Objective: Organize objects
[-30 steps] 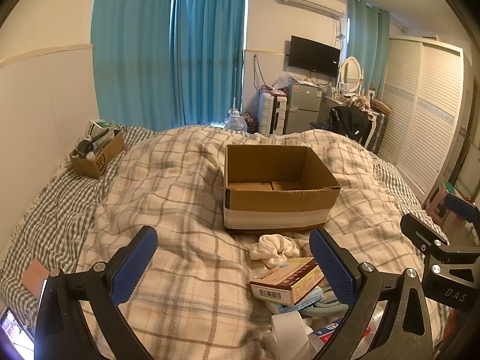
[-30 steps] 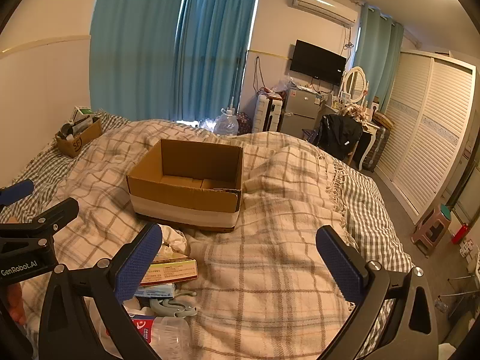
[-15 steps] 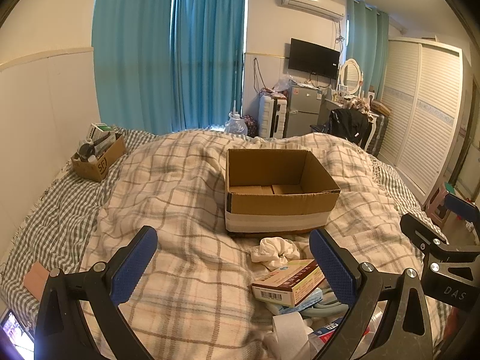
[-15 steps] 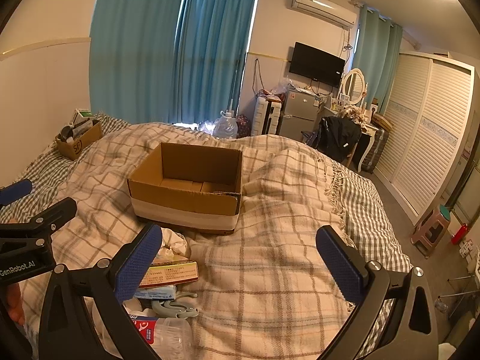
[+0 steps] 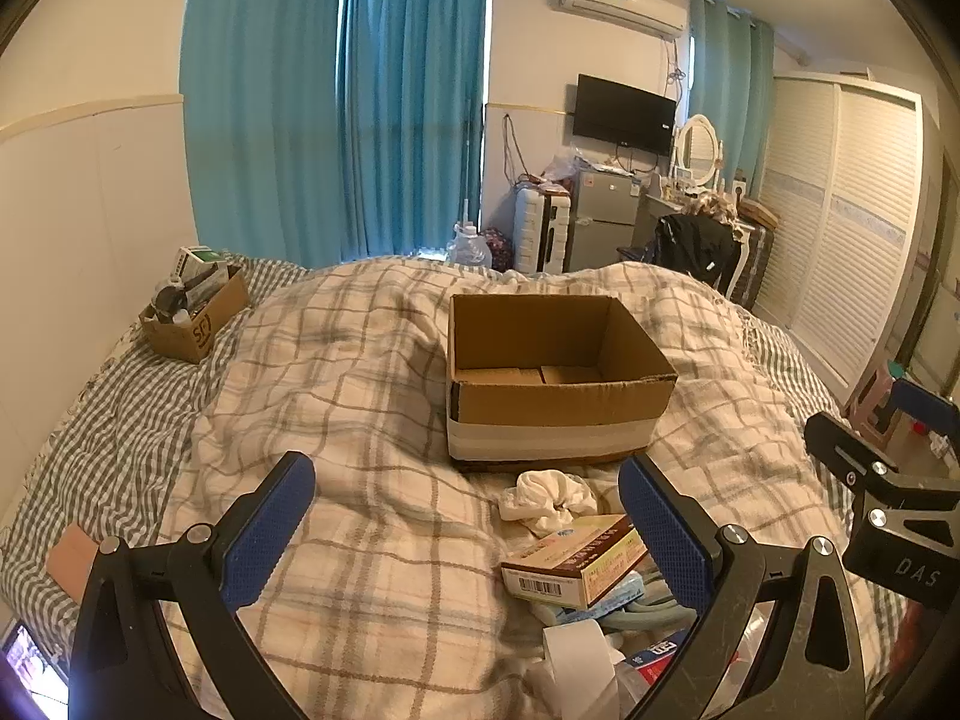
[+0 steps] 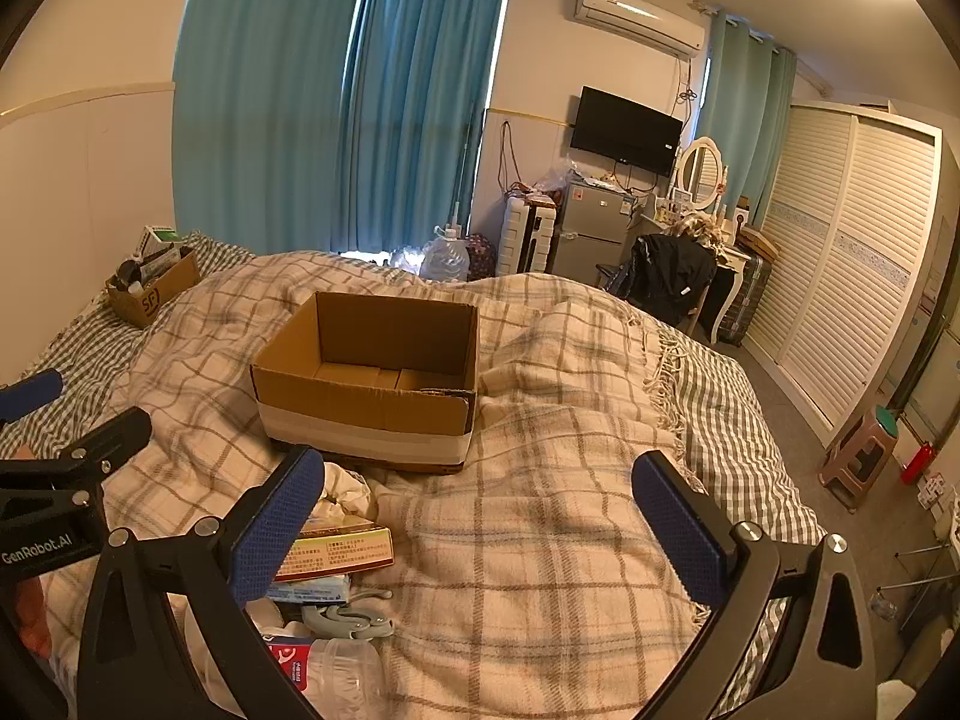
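Note:
An open, empty cardboard box (image 5: 552,384) stands on the plaid blanket mid-bed; it also shows in the right wrist view (image 6: 372,384). In front of it lies a pile: a crumpled white cloth (image 5: 549,501), a flat yellow carton (image 5: 573,561) (image 6: 339,552), a grey hanger hook (image 6: 345,621), a plastic bottle (image 6: 336,669) and white paper (image 5: 579,660). My left gripper (image 5: 474,540) is open and empty, above the blanket left of the pile. My right gripper (image 6: 480,534) is open and empty, right of the pile.
A small cardboard box (image 5: 195,312) of odds and ends sits at the bed's far left by the wall. Beyond the bed are a fridge (image 6: 588,237), a chair with a black jacket (image 6: 672,282), a wardrobe (image 6: 852,276) and a stool (image 6: 861,462).
Both grippers have tilted or drawn back slightly, so the box and pile sit a little lower in view. Both stay open and empty.

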The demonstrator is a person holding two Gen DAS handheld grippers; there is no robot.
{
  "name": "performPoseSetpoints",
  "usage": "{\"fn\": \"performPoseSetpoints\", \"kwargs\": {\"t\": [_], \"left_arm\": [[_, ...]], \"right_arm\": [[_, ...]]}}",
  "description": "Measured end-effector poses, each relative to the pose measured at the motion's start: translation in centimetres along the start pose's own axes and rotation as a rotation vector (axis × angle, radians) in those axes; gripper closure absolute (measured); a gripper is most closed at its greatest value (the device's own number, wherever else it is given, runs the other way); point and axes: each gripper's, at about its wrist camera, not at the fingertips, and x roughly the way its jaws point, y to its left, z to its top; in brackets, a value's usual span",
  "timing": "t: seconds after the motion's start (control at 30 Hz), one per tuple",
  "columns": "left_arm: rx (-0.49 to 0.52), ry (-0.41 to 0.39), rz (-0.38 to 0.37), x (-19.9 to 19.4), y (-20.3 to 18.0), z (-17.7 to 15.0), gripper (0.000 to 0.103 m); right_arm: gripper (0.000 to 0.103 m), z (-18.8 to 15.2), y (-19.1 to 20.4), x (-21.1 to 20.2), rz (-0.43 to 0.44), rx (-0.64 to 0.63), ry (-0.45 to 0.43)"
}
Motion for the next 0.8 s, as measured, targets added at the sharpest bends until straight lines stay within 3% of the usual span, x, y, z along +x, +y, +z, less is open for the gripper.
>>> {"fn": "performPoseSetpoints", "kwargs": {"t": [0.4, 0.67, 0.8], "left_arm": [[0.002, -0.004, 0.003, -0.4, 0.1, -0.2, 0.0], [0.009, -0.01, 0.005, -1.6, 1.0, -0.5, 0.0], [0.021, 0.011, 0.022, -1.6, 2.0, -1.6, 0.0]], "right_arm": [[0.001, 0.2, 0.7, -1.3, -0.008, -0.015, -0.019], [0.001, 0.1, 1.8, -2.8, 0.028, -0.032, -0.031], [0.001, -1.3, 3.4, -3.4, 0.089, -0.072, 0.002]]}}
